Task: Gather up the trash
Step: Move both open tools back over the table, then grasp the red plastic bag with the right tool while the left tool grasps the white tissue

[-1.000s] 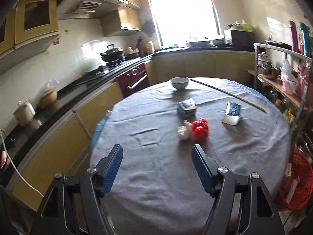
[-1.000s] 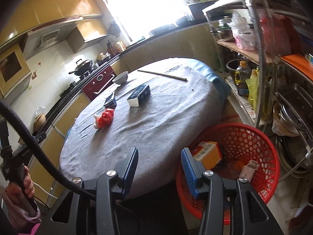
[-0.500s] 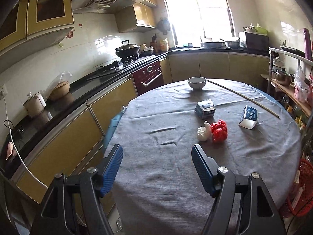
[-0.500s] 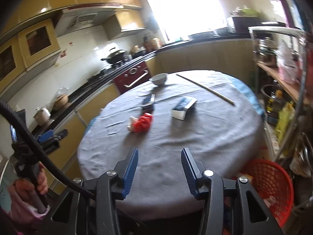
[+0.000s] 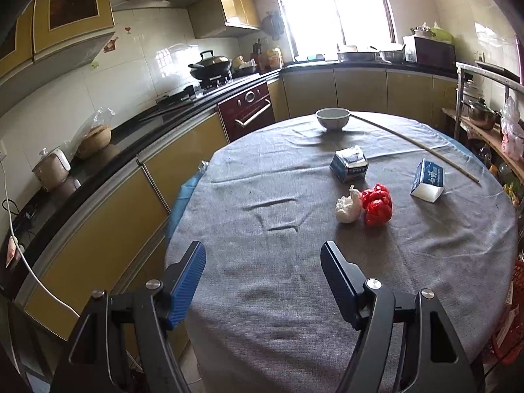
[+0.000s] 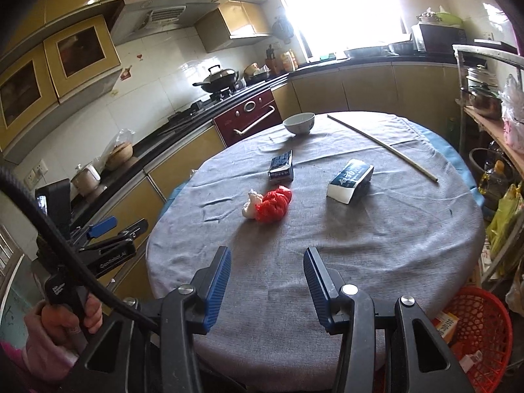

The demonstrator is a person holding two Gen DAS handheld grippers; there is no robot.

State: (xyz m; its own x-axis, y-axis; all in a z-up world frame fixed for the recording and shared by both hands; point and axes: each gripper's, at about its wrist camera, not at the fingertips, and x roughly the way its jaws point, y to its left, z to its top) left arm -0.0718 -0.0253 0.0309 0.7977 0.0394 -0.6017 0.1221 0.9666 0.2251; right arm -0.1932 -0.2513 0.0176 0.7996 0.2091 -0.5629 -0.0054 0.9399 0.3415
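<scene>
Both grippers point at a round table with a gray cloth, from its near edge. The left gripper has its jaws wide apart and holds nothing. The right gripper has its jaws a bit closer together, and it holds nothing too.

The trash lies near the middle of the table, ahead of both tools. Going left to right in the right wrist view: a white crumpled wad touches a red crumpled bag. Behind them sits a small dark blue carton. To the right lies a white and blue carton on its side, its long side running from the near edge up toward the far right edge.

The white wad and red bag are the closest trash. From the left gripper they lie ahead and to the right. From the right gripper they lie almost straight ahead, a little left. So the right hand looks better lined up for them.

A red basket stands on the floor by the table's near right edge, below the right gripper's side, with some trash already in it.
</scene>
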